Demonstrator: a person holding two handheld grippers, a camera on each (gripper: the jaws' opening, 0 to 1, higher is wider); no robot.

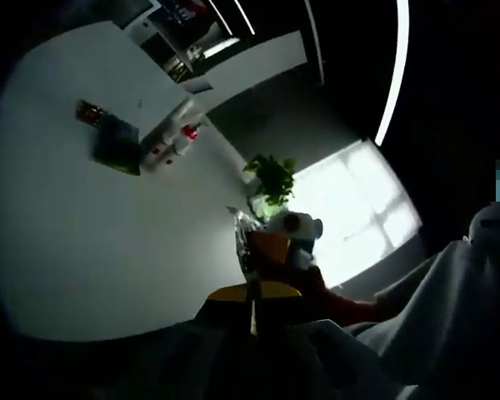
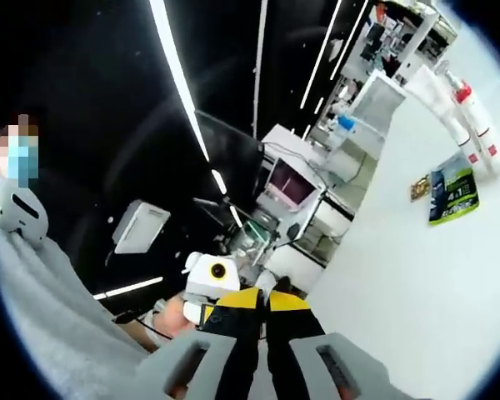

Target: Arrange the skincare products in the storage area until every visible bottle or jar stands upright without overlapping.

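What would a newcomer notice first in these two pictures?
In the left gripper view, the white table fills the left side, with a green packet and red-capped bottles far from the camera. In the right gripper view, the same green packet lies on the white surface at right, and the other gripper, yellow and black, shows at bottom centre.

An indoor laboratory or demonstration workspace with a dark ceiling crossed by long linear light strips (image 2: 177, 83). A broad white table (image 1: 83, 242) carries white bottles with red caps (image 2: 471, 125) and a green packet (image 2: 452, 193), while beyond it stand a monitor (image 2: 288, 187) and crowded shelving (image 2: 404, 25). A potted plant (image 1: 272, 177) stands beside a bright window (image 1: 354, 208).
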